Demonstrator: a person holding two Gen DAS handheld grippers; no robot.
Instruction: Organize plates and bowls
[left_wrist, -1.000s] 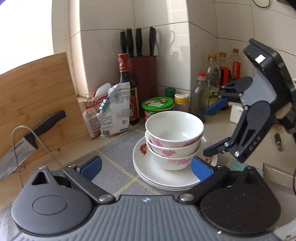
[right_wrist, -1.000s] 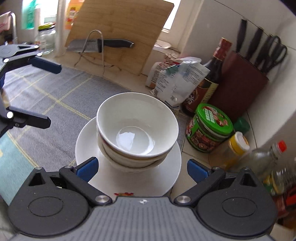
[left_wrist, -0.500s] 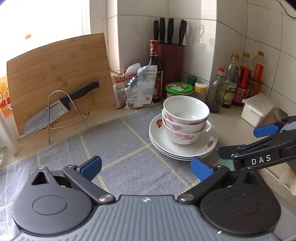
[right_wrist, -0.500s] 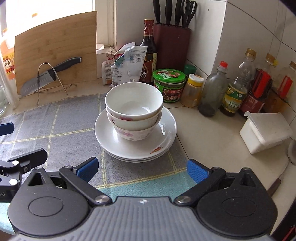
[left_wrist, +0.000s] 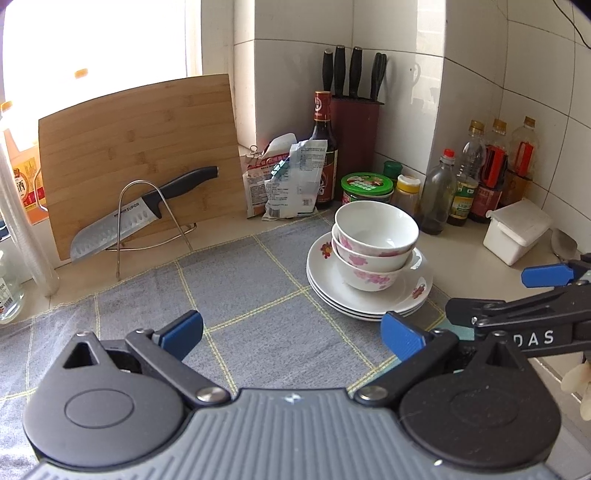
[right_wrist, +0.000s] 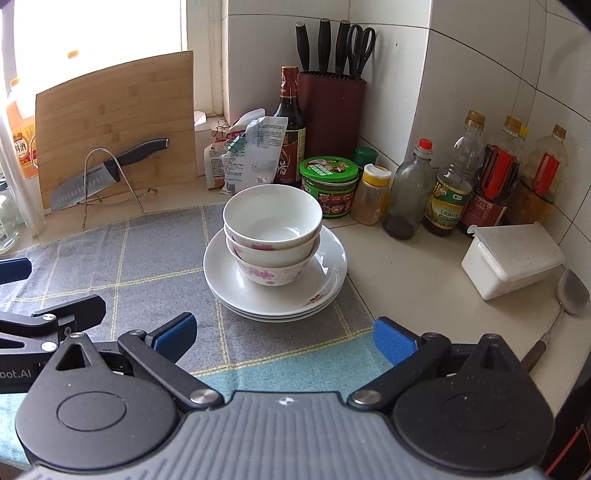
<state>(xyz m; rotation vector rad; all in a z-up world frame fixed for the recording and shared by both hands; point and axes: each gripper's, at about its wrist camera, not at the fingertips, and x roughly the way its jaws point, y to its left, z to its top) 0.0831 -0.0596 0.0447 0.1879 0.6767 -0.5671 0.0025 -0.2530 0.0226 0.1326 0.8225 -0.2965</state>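
Three white bowls with pink flowers (left_wrist: 373, 243) (right_wrist: 272, 236) are nested on a stack of white plates (left_wrist: 399, 299) (right_wrist: 325, 280), which rests on the grey checked cloth (left_wrist: 251, 291) (right_wrist: 147, 266). My left gripper (left_wrist: 291, 334) stands open over the cloth, short of the stack, with nothing between its blue pads. My right gripper (right_wrist: 282, 336) is also open and empty, in front of the stack. Each gripper shows at the edge of the other's view.
A bamboo cutting board (left_wrist: 136, 147) and a knife on a wire stand (left_wrist: 144, 210) lean at the back left. A knife block (right_wrist: 330, 110), sauce bottle, green-lidded jar (right_wrist: 328, 184), oil bottles (right_wrist: 450, 192), white lidded box (right_wrist: 513, 258) and ladle (right_wrist: 570, 295) crowd the right corner.
Both grippers have pulled back and up from the stack, which now looks smaller and farther away. The bowls and plates have not moved. Both grippers stay open.
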